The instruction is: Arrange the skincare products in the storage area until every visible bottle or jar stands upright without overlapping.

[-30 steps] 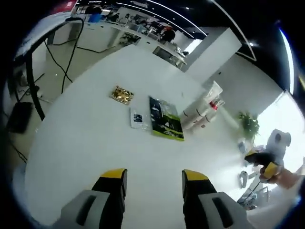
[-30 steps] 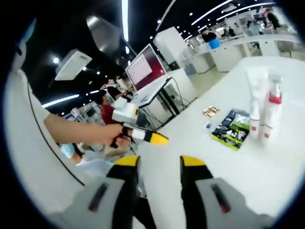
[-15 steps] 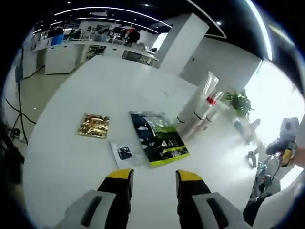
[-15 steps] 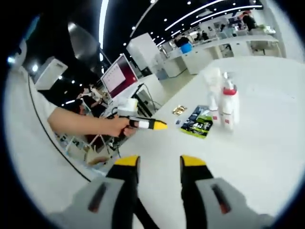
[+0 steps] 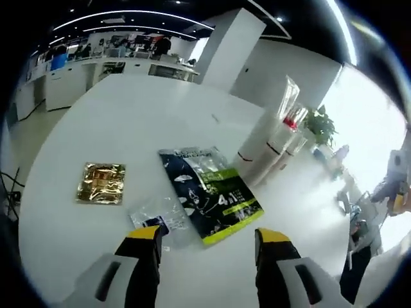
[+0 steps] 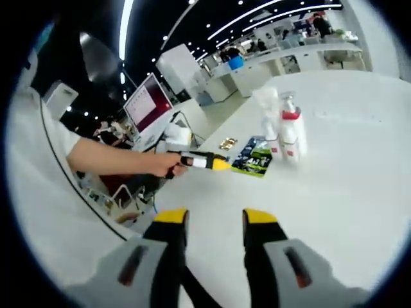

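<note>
White skincare tubes and a red-capped white pump bottle (image 6: 290, 133) stand upright on the white table (image 5: 128, 135) beside a flat dark green-edged sachet (image 5: 209, 192). Left gripper (image 5: 209, 247) and right gripper (image 6: 215, 221) fingers spread wide, empty.

An open office with strip ceiling lights (image 6: 239, 19), a white pillar (image 5: 225, 48) and distant white counters (image 5: 70, 80).
</note>
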`<state>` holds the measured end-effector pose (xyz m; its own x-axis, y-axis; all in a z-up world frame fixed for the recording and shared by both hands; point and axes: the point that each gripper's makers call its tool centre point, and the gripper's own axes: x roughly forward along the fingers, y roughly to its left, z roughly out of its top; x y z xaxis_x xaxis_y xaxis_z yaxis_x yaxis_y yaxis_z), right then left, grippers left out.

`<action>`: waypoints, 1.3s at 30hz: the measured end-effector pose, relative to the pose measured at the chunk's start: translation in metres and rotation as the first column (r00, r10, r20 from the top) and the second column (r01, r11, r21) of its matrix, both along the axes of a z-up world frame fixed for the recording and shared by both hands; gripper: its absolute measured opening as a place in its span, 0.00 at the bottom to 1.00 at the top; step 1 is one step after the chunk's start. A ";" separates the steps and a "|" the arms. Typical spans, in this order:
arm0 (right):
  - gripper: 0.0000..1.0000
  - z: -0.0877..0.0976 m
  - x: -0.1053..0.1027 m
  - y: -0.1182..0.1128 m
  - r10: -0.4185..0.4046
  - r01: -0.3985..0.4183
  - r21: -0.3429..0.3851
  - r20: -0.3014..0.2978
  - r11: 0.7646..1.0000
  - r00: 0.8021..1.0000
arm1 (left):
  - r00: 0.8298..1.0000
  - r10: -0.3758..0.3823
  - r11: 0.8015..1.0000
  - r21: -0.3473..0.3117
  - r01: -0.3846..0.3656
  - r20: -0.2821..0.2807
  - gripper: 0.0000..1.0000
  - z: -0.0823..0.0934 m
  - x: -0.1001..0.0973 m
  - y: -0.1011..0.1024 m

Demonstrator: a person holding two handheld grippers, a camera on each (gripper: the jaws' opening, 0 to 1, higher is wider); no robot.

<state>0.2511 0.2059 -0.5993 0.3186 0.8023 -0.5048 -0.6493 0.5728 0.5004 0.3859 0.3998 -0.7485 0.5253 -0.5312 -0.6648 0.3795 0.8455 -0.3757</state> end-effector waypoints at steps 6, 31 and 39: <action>0.35 -0.001 0.003 0.000 0.014 -0.014 -0.002 -0.006 1.000 1.000 | 0.999 0.032 0.999 -0.009 -0.032 0.021 0.57 0.005 0.006 0.014; 0.35 -0.005 -0.009 -0.021 -0.029 0.027 -0.041 -0.047 0.999 0.998 | 0.960 0.245 0.918 0.286 -0.274 0.134 0.53 0.013 0.096 0.105; 0.35 -0.004 -0.004 -0.042 -0.088 0.085 -0.063 -0.047 0.994 0.995 | 0.974 0.211 0.902 0.366 -0.229 0.087 0.56 -0.016 0.098 0.091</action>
